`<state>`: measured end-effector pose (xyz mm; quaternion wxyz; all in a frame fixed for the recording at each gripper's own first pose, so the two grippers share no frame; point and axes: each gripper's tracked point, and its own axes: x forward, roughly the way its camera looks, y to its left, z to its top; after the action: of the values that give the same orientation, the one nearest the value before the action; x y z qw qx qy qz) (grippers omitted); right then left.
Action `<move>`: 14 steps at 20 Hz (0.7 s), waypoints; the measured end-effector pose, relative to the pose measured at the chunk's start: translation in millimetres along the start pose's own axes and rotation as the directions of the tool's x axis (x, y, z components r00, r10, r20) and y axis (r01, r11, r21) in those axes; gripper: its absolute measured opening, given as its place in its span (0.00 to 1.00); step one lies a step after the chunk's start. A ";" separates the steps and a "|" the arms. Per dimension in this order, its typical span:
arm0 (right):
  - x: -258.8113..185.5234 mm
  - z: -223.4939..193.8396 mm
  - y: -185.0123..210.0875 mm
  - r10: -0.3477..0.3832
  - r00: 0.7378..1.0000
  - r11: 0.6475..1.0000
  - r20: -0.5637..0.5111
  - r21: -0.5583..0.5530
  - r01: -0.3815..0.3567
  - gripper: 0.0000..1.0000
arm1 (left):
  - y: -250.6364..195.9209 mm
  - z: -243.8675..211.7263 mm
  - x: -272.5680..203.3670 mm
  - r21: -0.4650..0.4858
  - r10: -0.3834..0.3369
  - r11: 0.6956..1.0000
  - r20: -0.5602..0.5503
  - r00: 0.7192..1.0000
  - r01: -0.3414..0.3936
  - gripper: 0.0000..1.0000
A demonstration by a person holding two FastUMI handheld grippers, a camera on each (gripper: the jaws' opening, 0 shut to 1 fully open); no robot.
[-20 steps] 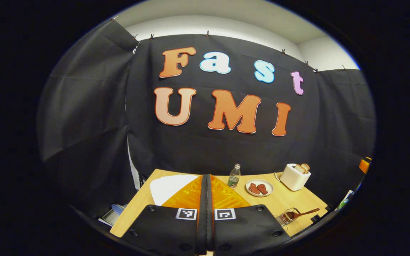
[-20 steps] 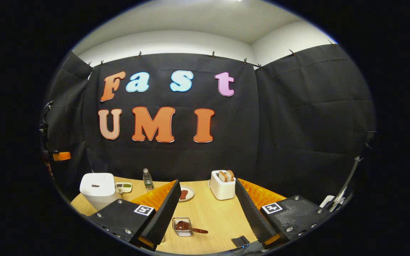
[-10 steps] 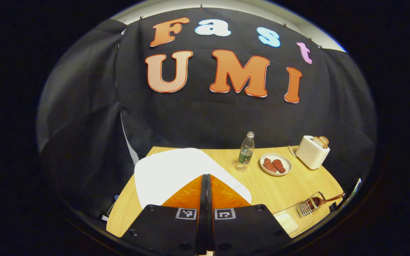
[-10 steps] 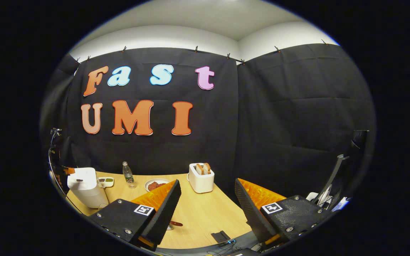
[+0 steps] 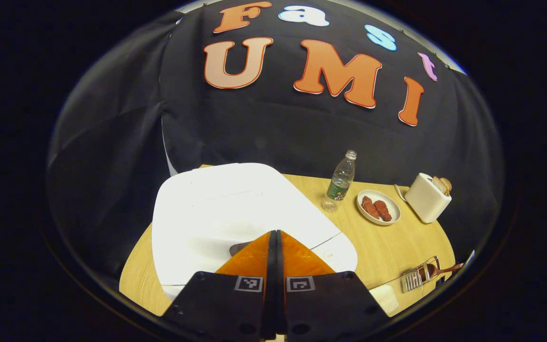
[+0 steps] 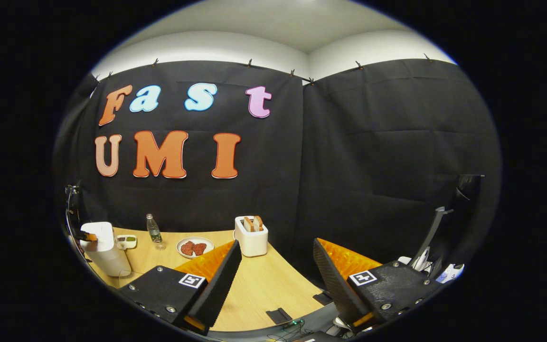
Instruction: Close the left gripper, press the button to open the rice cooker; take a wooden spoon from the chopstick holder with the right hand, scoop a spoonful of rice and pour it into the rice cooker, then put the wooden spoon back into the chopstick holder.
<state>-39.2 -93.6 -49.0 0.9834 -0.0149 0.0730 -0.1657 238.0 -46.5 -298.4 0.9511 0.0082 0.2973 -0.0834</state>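
Jaws pressed together, the left gripper [image 5: 275, 237] hovers over the white rice cooker [image 5: 226, 213] at the worktop's [image 5: 387, 247] left end. The right gripper [image 6: 273, 266] holds its jaws wide, gripping nothing. The wooden spoon [image 5: 437, 270] lies in the chopstick holder [image 5: 418, 278], near right.

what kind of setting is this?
Likely a staged kitchen-style demo booth: a wooden table against black cloth walls, carrying a white rice cooker, a toaster holding bread and a plate of food.

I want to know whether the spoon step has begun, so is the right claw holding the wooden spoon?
No. In the right gripper view the right claw stands open with only bare table between its fingers.
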 end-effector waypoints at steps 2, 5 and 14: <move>1.7 -3.0 4.1 0.007 1.000 1.000 -0.006 0.000 -0.007 0.95 | 1.1 -2.7 -1.1 -0.051 0.000 0.999 -0.013 1.000 -0.001 0.05; 4.3 -8.1 11.9 0.022 1.000 1.000 -0.018 -0.001 -0.023 0.95 | 2.9 -6.7 2.2 -0.073 0.004 0.997 0.003 1.000 -0.004 0.05; 10.6 -13.9 40.1 0.085 0.996 0.996 -0.011 0.027 -0.085 0.95 | 8.9 100.1 -50.6 0.011 0.064 0.998 0.195 0.979 -0.068 0.04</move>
<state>-18.4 -59.3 -66.3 0.9892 0.0022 0.0772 -0.1248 255.0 -36.4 -187.5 0.9777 0.0181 0.2017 -0.0548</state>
